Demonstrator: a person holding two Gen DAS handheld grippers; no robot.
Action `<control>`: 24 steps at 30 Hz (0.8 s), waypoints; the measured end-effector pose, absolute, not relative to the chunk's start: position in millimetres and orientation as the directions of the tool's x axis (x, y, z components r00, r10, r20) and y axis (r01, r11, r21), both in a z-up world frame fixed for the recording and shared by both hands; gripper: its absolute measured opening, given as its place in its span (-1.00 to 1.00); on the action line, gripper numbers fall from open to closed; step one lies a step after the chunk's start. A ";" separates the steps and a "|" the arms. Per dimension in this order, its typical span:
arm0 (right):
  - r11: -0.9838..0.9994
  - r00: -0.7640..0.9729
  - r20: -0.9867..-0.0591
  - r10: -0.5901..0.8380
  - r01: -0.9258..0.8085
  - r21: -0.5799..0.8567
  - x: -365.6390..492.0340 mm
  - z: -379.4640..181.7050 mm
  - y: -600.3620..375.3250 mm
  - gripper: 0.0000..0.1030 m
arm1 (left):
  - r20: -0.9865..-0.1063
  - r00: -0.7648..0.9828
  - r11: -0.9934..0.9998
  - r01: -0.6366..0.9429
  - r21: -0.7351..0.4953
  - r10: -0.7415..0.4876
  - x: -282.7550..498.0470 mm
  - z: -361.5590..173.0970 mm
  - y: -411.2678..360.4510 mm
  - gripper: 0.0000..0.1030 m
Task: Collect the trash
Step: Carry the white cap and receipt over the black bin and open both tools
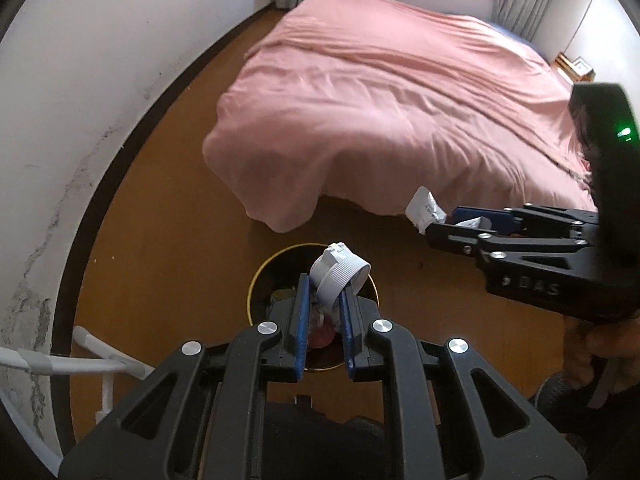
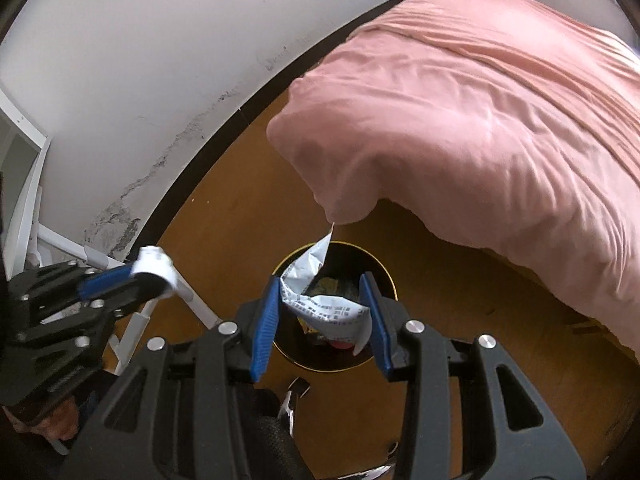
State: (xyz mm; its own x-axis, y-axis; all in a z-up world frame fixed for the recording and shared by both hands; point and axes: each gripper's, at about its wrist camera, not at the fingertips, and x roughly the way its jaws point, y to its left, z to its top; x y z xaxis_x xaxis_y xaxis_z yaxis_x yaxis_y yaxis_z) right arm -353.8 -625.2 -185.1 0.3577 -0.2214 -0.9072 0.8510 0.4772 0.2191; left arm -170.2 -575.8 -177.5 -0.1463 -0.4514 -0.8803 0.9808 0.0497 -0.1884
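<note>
In the left wrist view, a stained white wall [image 1: 80, 100] curves down the left edge, with a white metal rack [image 1: 96, 364] at its foot in the lower left. At lower centre the left tool [image 1: 324, 300] is clamped on a white ribbed bottle cap [image 1: 336, 276], its blue pads [image 1: 302, 320] pinching the cap's lower rim. Directly behind the cap, on the brown wooden floor [image 1: 168, 240], stands a round black trash bin [image 1: 256, 292] with a gold rim, scraps showing inside. A bed under a pink cover [image 1: 380, 100] fills the upper centre and right. At right centre the right tool [image 1: 440, 220] reaches in from the right edge, closed on a crumpled white wrapper [image 1: 424, 204].

In the right wrist view, the left tool [image 2: 148, 276] with the cap [image 2: 154, 266] sits at the left edge, beside the rack [image 2: 192, 300]. At centre the right tool [image 2: 324, 308] grips the printed wrapper [image 2: 320, 304] between its blue pads [image 2: 266, 320], with the wrapper hanging over the bin [image 2: 384, 280] mouth. The pink cover [image 2: 480, 120] occupies the upper right.
</note>
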 end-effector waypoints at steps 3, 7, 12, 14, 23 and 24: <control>0.471 0.361 -0.909 -0.210 0.852 0.229 -359.0 -190.9 -630.6 -0.22 | -0.888 -0.158 0.040 0.980 -0.194 -0.432 -178.5 -186.9 -582.6 -0.74; 0.456 0.370 -0.907 -0.199 0.854 0.248 -365.3 -193.4 -634.3 -0.22 | -0.885 -0.177 0.027 0.978 -0.208 -0.431 -182.3 -189.8 -592.2 -0.70; 0.447 0.377 -0.905 -0.194 0.856 0.261 -368.0 -194.2 -637.3 -0.21 | -0.886 -0.173 0.039 0.977 -0.210 -0.431 -181.8 -189.4 -594.1 -0.06; 0.450 0.378 -0.907 -0.187 0.853 0.262 -365.6 -196.5 -637.8 -0.22 | -0.883 -0.170 0.039 0.977 -0.208 -0.437 -181.3 -187.0 -591.4 0.00; 0.477 0.388 -0.908 -0.156 0.835 0.275 -349.7 -202.1 -636.3 -0.21 | -0.866 -0.146 0.071 0.976 -0.204 -0.478 -167.1 -165.0 -579.0 0.32; 0.482 0.387 -0.910 -0.151 0.832 0.274 -347.2 -203.2 -636.1 -0.21 | -0.865 -0.144 0.074 0.976 -0.204 -0.481 -165.7 -162.3 -577.3 0.36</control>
